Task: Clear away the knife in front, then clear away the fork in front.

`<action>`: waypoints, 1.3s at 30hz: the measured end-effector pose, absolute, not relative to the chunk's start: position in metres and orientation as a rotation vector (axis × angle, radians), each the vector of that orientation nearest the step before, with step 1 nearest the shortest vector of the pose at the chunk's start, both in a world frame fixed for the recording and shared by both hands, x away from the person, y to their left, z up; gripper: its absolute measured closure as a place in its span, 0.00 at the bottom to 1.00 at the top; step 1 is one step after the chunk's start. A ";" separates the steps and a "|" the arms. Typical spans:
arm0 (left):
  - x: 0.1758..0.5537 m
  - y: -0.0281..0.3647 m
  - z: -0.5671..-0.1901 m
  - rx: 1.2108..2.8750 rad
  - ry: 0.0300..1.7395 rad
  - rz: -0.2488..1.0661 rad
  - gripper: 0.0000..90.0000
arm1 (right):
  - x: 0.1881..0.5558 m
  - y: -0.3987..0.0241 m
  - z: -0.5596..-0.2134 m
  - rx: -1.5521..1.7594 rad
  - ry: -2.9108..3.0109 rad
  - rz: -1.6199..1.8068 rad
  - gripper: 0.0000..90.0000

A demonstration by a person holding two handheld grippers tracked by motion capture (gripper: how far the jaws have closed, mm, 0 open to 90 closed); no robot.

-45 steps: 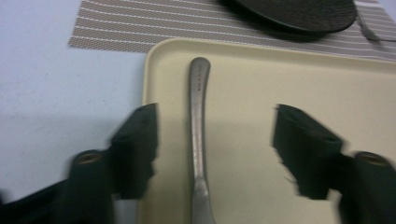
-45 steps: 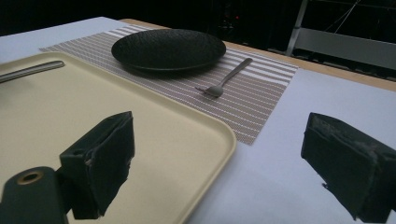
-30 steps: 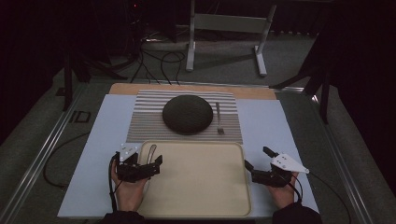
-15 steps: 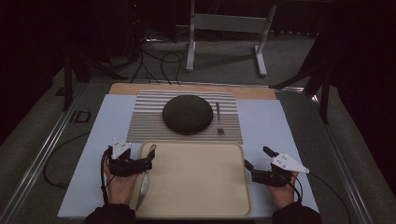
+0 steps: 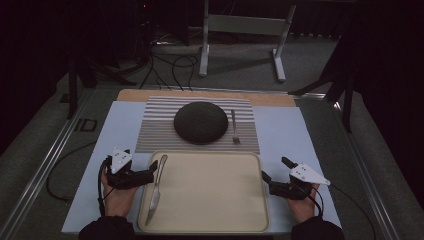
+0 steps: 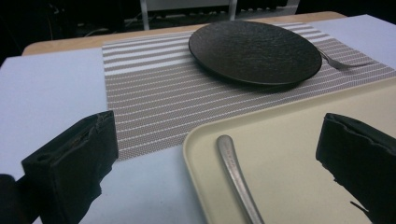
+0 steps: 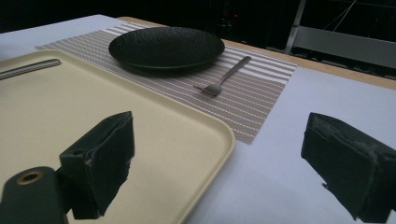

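Observation:
A cream tray point(image 5: 215, 220) lies at the table's front middle. A metal knife point(image 5: 156, 190) rests along its left side, handle end toward the placemat. My left gripper point(image 5: 151, 170) is open at the tray's left rim, its jaws on either side of the knife's handle point(image 6: 236, 177) without touching it. My right gripper point(image 5: 274, 170) stands open beside the tray's right rim point(image 7: 205, 121), holding nothing. Beyond the tray, a black plate point(image 5: 201, 121) sits on a striped placemat point(image 5: 155, 132) with a fork point(image 5: 234, 126) to its right.
The pale blue table cover point(image 5: 300, 135) is bare on both sides of the placemat. A wooden strip point(image 5: 135, 94) runs along the far edge. Cables and a metal stand point(image 5: 240, 25) are on the dark floor behind the table.
My left gripper has drawn back to the left from over the tray's left part, and the knife now shows lying on the tray. The right gripper has stayed put.

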State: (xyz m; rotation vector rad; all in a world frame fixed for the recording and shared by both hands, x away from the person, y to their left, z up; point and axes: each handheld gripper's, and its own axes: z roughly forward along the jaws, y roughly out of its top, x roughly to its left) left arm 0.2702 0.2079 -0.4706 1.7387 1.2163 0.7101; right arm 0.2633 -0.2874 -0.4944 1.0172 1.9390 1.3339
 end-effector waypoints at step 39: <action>0.259 0.240 -0.480 1.618 1.219 0.806 0.00 | 0.270 -0.279 -0.483 1.071 1.942 1.345 0.10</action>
